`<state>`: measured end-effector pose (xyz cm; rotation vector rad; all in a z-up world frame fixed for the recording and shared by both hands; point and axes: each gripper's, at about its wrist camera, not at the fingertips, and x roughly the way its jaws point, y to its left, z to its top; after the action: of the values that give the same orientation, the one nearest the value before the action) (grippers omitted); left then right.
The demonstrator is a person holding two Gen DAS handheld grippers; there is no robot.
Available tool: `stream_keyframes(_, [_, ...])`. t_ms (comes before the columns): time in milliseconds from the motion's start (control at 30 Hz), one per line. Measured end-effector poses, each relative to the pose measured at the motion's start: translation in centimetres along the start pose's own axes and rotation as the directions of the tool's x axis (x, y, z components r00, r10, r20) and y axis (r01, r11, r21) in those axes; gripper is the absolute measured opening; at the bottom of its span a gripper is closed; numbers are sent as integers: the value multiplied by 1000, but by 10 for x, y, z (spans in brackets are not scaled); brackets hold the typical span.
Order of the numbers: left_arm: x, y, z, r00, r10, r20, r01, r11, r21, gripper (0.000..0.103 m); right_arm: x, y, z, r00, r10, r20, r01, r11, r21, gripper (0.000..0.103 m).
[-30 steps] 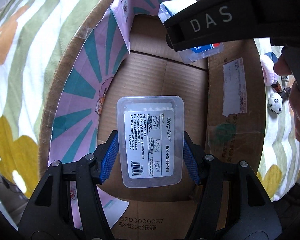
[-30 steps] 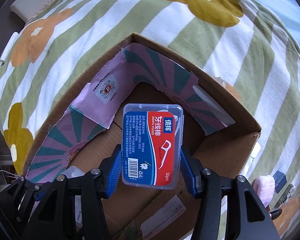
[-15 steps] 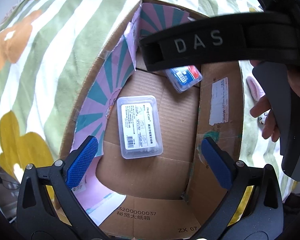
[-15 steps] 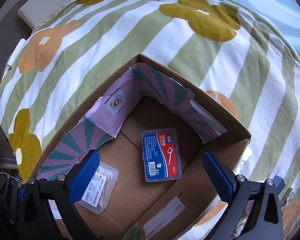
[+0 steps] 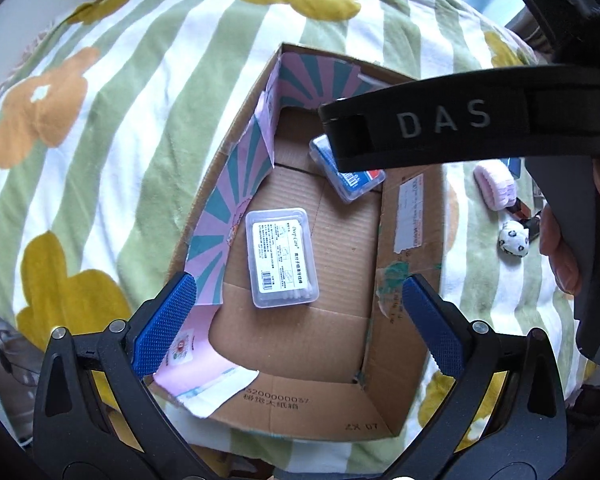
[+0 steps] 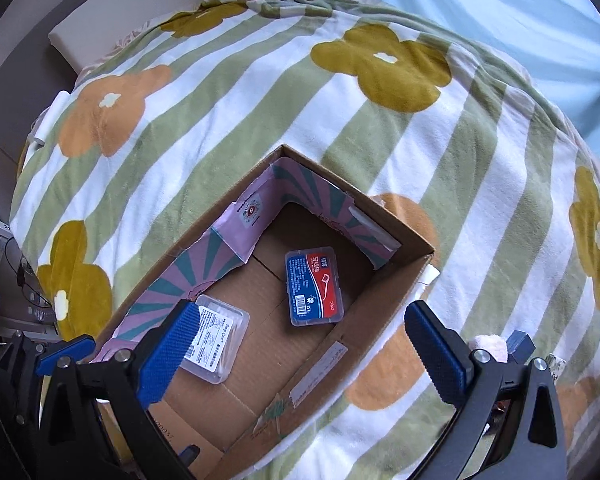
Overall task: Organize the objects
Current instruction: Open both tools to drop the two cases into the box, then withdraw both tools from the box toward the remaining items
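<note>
An open cardboard box (image 5: 407,240) (image 6: 411,240) sits on a flowered striped blanket. A clear floss box with a white label (image 5: 282,258) (image 6: 216,338) lies flat on the box floor. A red and blue floss-pick box (image 6: 313,286) lies further in; in the left wrist view (image 5: 353,182) the right gripper's body partly covers it. My left gripper (image 5: 300,324) is open and empty above the box's near side. My right gripper (image 6: 303,354) is open and empty above the box.
The blanket (image 6: 220,128) covers a bed. A pink fuzzy item (image 5: 495,186), a small panda figure (image 5: 511,238) and other small things lie on the blanket right of the box. A hand (image 5: 559,248) holds the right gripper's handle.
Both grippers opened and let go of their boxes, which now lie on the box floor. Both grippers have since pulled up and back from the box.
</note>
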<state>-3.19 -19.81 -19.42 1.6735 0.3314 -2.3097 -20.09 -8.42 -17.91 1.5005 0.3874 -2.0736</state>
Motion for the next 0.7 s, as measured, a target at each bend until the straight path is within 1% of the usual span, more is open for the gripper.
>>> stream_keyframes(67, [-20, -4, -9, 1000, -1, 13, 1, 1000, 5, 103, -18, 0, -5, 1000, -1, 13, 1, 1000, 8, 102])
stream_keyframes(167, [-45, -9, -12, 999, 3, 34, -3, 1000, 21, 103, -44, -1, -15, 999, -6, 33, 5, 1000, 21, 102])
stream_keyframes(300, [-74, -22, -20, 997, 32, 68, -36, 998, 60, 103, -81, -5, -34, 997, -32, 67, 29, 999, 46, 102])
stream_keyframes(367, [-87, -27, -25, 996, 32, 86, -39, 996, 74, 103, -100, -11, -44, 995, -40, 86, 33, 997, 77, 102])
stream_keyframes(533, [-121, -44, -33, 992, -1, 125, -10, 996, 93, 103, -143, -32, -78, 986, -99, 135, 75, 982, 172, 102])
stream_keyframes(700, [-140, -65, -37, 987, -59, 149, 43, 993, 111, 103, -175, -61, -118, 972, -178, 154, 129, 950, 284, 102])
